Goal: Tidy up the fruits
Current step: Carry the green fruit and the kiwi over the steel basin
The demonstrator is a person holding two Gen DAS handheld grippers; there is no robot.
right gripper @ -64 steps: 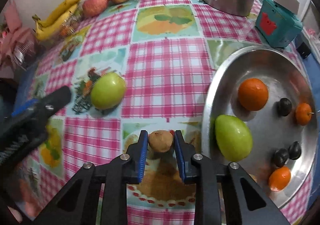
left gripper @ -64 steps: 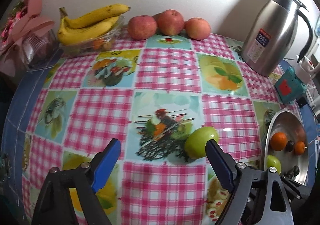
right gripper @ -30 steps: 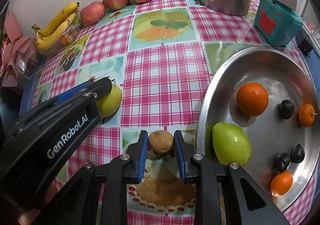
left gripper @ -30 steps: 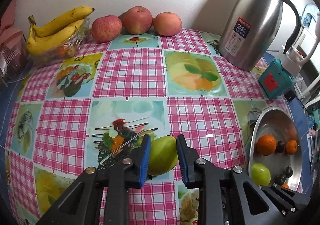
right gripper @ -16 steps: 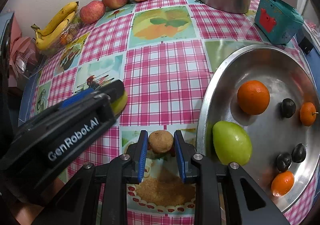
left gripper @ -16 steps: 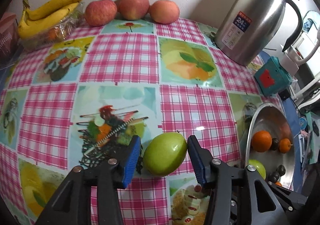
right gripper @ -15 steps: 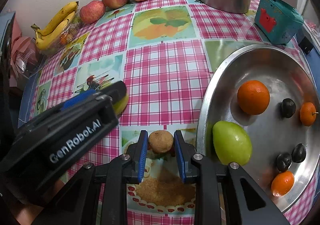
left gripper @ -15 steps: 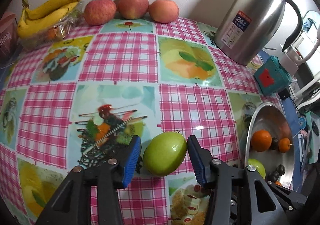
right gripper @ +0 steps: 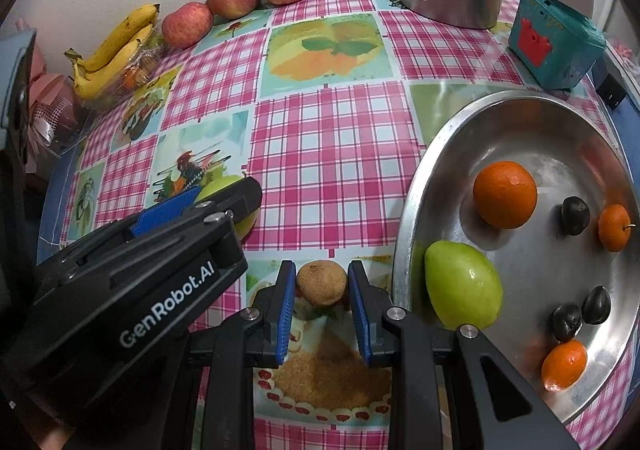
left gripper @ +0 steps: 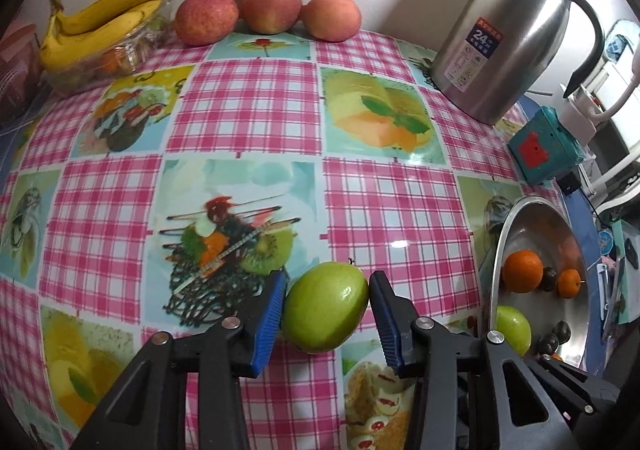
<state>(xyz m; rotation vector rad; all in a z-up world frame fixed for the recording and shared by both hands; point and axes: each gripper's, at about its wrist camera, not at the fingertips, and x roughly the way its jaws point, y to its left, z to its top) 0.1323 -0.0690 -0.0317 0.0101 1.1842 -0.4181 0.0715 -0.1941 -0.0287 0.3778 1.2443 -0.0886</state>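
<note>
My left gripper (left gripper: 326, 306) is shut on a green fruit (left gripper: 325, 307), its blue pads against both sides; it also shows from the side in the right wrist view (right gripper: 224, 194). My right gripper (right gripper: 322, 286) is shut on a small brown fruit (right gripper: 322, 283) just left of the steel tray (right gripper: 416, 178). The tray holds a green fruit (right gripper: 463, 290), an orange (right gripper: 505, 194), two small oranges and three dark plums. The tray also shows in the left wrist view (left gripper: 505, 226).
Three red apples (left gripper: 272, 10) and bananas (left gripper: 108, 22) on a clear box lie along the far wall. A steel kettle (left gripper: 508, 30) and a teal box (left gripper: 544, 146) stand at the far right. The checkered tablecloth (left gripper: 248, 114) covers the table.
My left gripper came forward around the green fruit, opened a little, then closed to touch it again. My right gripper kept its hold on the brown fruit and barely moved.
</note>
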